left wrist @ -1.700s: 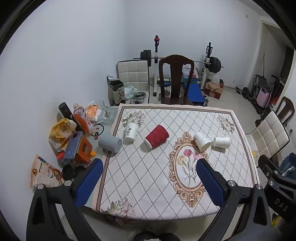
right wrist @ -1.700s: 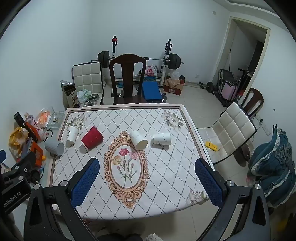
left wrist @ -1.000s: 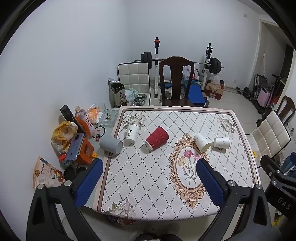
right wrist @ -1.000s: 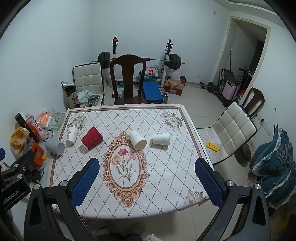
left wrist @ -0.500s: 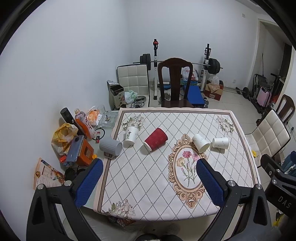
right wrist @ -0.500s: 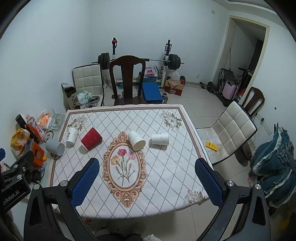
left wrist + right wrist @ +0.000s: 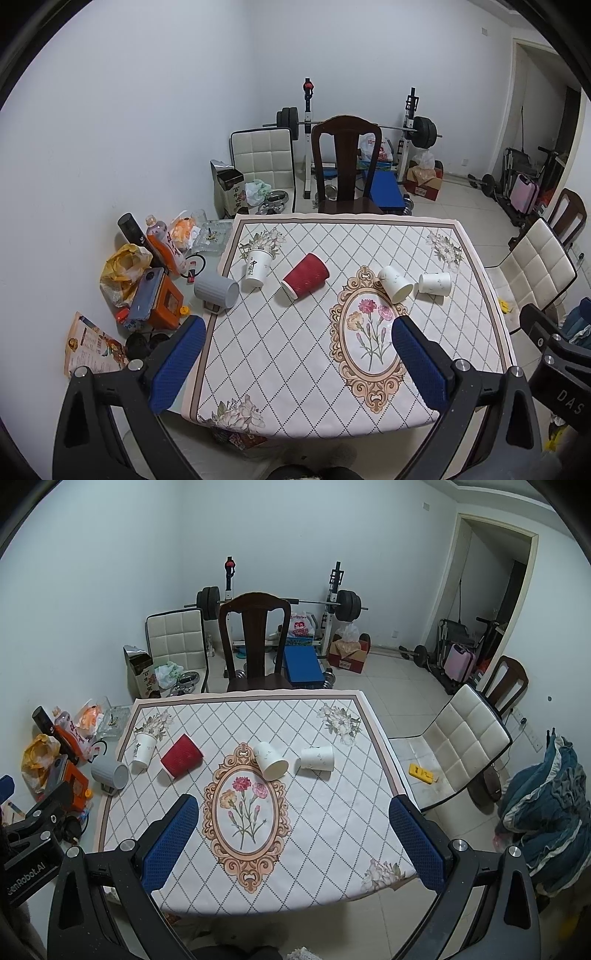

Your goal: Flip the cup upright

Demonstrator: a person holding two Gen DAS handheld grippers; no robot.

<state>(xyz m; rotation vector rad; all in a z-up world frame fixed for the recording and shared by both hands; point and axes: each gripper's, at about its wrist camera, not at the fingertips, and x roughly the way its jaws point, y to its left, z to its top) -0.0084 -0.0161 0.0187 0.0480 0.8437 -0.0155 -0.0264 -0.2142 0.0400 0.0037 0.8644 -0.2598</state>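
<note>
Nearest the cameras, the left gripper [image 7: 295, 354] and the right gripper [image 7: 293, 830] both hang above the near edge of the table [image 7: 280, 369], each with its blue-padded fingers spread wide and nothing between them. Beneath them lies the patterned tablecloth [image 7: 321, 812], whose oval flower medallion [image 7: 245, 808] is bare. Farther in, a row of cups crosses the cloth: the red cup [image 7: 306, 275] lies on its side, left of the medallion's top, its mouth turned toward the near left, with nothing seen inside; just left of it a white printed cup [image 7: 255, 268] stands upright, its inside not visible from here. Right of the medallion's top, two white paper cups lie tipped over near each other, the nearer white cup [image 7: 271, 760] with its mouth toward the cameras and the far white cup [image 7: 317, 758] lying sideways. A grey mug [image 7: 216, 290] lies on its side at the table's left edge, off the cloth. Beside it sits clutter: an orange box [image 7: 162, 302], a yellow bag [image 7: 123, 264] and bottles [image 7: 164, 243]. Beyond the far edge stands a dark wooden chair [image 7: 345, 166], a white padded chair [image 7: 461, 746] sits to the right, and a barbell rack [image 7: 354, 125] stands against the back wall.
</note>
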